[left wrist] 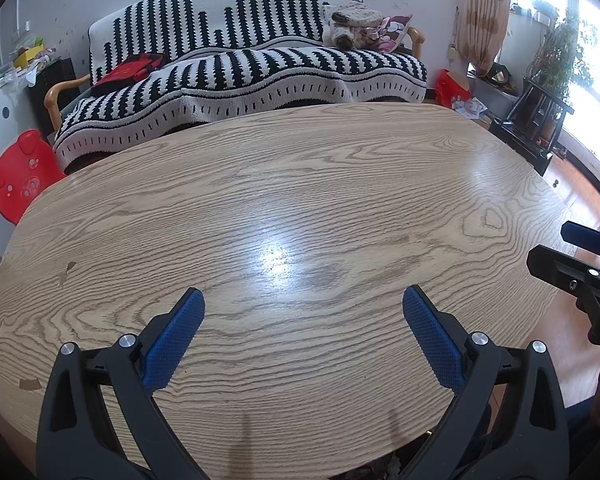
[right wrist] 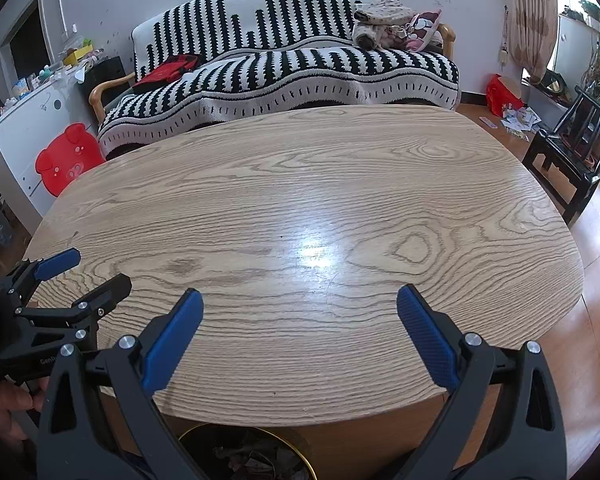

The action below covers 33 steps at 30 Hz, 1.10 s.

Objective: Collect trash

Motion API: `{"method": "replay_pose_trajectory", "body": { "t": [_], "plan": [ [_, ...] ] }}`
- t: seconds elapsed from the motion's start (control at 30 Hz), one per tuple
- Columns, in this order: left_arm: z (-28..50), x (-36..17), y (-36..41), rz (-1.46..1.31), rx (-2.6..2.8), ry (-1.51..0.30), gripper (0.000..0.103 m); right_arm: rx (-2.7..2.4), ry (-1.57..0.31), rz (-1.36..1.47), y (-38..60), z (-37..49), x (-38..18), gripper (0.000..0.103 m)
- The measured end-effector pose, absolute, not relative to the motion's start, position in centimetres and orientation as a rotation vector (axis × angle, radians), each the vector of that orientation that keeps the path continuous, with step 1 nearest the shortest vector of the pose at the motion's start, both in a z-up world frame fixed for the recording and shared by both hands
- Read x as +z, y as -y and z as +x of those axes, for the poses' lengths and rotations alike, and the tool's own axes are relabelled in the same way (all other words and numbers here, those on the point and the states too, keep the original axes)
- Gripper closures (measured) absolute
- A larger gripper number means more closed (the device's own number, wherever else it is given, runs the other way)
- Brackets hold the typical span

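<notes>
A bare oval wooden table (left wrist: 300, 208) fills both views (right wrist: 300, 184). My left gripper (left wrist: 303, 300) is open and empty above the table's near part; it also shows at the left of the right wrist view (right wrist: 88, 270). My right gripper (right wrist: 299, 300) is open and empty over the table's near edge; it shows at the right edge of the left wrist view (left wrist: 560, 246). A dark trash bin with a gold rim (right wrist: 248, 456) stands below the table's near edge, between my right gripper's fingers, with crumpled trash inside. No loose trash shows on the table.
A black-and-white striped sofa (left wrist: 240, 68) stands behind the table with a red cloth (left wrist: 132, 68) and pillows. A red pig-shaped stool (right wrist: 70, 158) is at the left. A black chair (right wrist: 572, 156) and scattered papers (right wrist: 520, 120) are on the floor at the right.
</notes>
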<state>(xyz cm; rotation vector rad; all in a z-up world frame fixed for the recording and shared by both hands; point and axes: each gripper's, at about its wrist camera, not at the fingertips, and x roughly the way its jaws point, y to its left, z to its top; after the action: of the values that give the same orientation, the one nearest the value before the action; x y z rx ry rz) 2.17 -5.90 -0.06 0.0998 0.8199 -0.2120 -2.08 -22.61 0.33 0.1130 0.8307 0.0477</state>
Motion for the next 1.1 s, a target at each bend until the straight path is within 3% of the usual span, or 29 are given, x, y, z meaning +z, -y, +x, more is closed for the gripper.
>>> {"method": "replay_pose_trajectory", "body": {
  "t": [1.1],
  "plan": [
    [2.12,-0.10,5.82,0.105,-0.211,-0.820,0.007,0.054,-0.832,0.112,22.64,-2.30,0.27,0.009]
  ]
}}
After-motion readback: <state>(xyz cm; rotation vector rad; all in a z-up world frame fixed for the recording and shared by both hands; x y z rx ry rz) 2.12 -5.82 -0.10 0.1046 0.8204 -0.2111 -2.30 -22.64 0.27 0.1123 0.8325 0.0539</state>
